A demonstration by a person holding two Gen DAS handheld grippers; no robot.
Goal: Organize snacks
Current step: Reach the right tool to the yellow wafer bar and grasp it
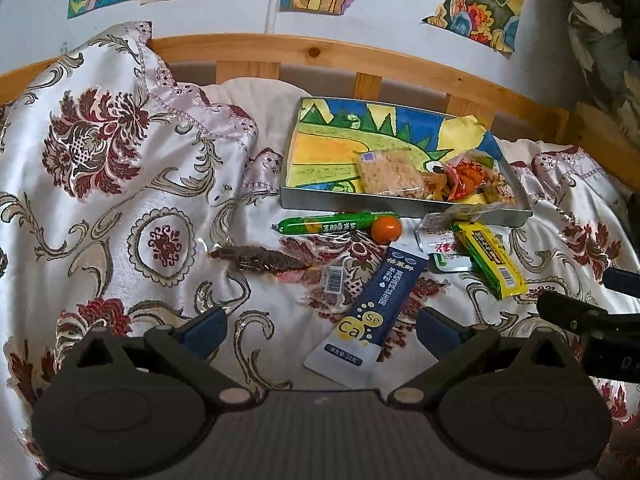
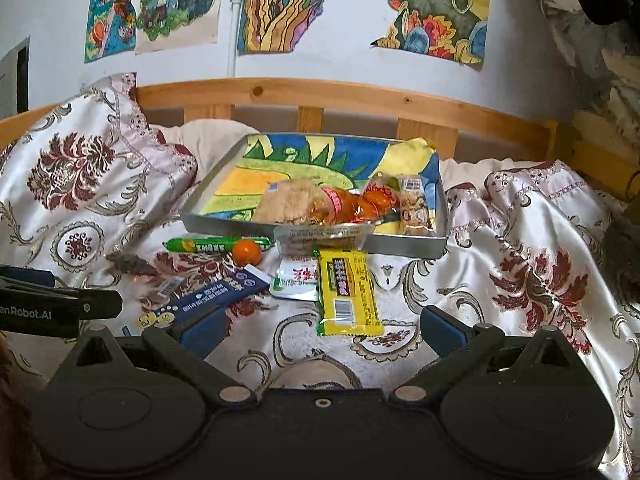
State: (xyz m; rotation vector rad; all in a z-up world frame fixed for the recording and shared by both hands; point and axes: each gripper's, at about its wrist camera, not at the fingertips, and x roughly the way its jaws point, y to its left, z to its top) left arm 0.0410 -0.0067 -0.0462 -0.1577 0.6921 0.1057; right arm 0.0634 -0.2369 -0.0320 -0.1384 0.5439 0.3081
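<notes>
I see both grippers hovering low over the bed (image 2: 500, 240), left gripper (image 1: 322, 330) and right gripper (image 2: 320, 330), jaws spread wide, holding nothing. The metal tray (image 1: 404, 208) sits at twelve o'clock, its far rim near the wooden rail (image 2: 360, 98); open quilt lies at three o'clock. Loose before it I count one green sausage (image 1: 328, 223), one orange ball (image 1: 386, 229), one yellow packet (image 2: 347, 292) and one blue sachet (image 1: 380, 300).
</notes>
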